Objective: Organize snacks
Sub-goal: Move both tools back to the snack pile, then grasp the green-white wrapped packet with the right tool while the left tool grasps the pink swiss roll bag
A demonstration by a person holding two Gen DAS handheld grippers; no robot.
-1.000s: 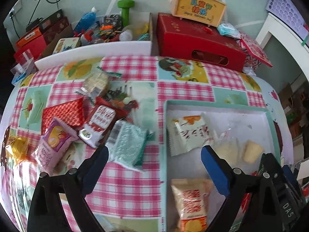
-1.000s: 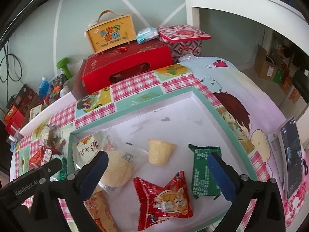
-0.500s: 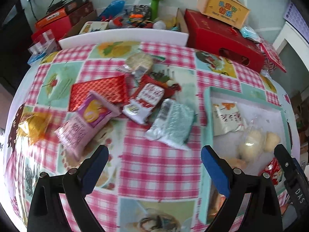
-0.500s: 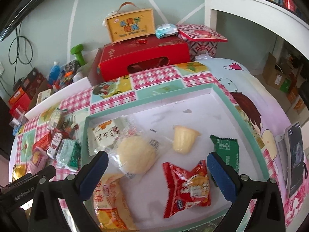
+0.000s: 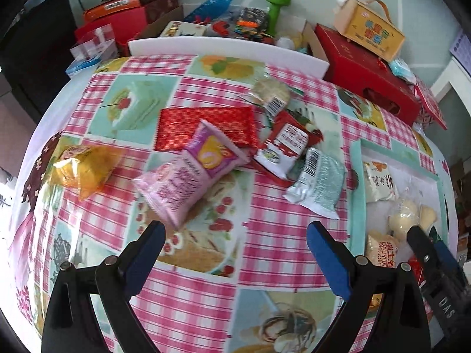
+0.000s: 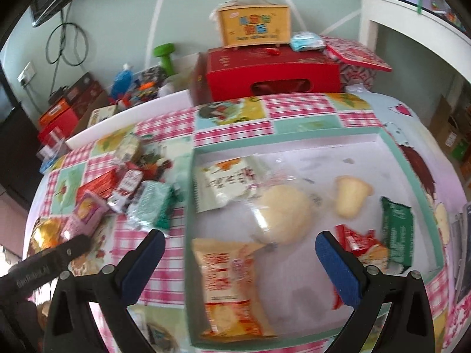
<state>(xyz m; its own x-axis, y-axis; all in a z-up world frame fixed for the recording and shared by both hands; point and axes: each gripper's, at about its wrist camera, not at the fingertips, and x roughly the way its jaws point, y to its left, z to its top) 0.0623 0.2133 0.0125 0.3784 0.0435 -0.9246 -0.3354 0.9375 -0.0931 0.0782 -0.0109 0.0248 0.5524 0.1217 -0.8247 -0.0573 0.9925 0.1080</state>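
On the tabletop (image 5: 265, 253): both grippers hover, nothing held.
Left gripper (image 5: 235, 232): jaws wide, empty, above the loose pile.
Right gripper (image 6: 240, 242): jaws wide, empty, over the tray (image 6: 294, 138).
Done: six snacks lie in the tray, among them an orange packet (image 6: 229, 282), a round bun (image 6: 284, 211) and a green packet (image 6: 397, 226).
Left: by my judgement about half; pink packet (image 5: 188, 170), yellow packet (image 5: 85, 167), red foil packet (image 5: 182, 123), silver-green packet (image 5: 319, 185) and others remain outside the tray.
Writing: "DALIYUA" partly readable on the orange packet; the rest is Chinese print, too blurred to read.
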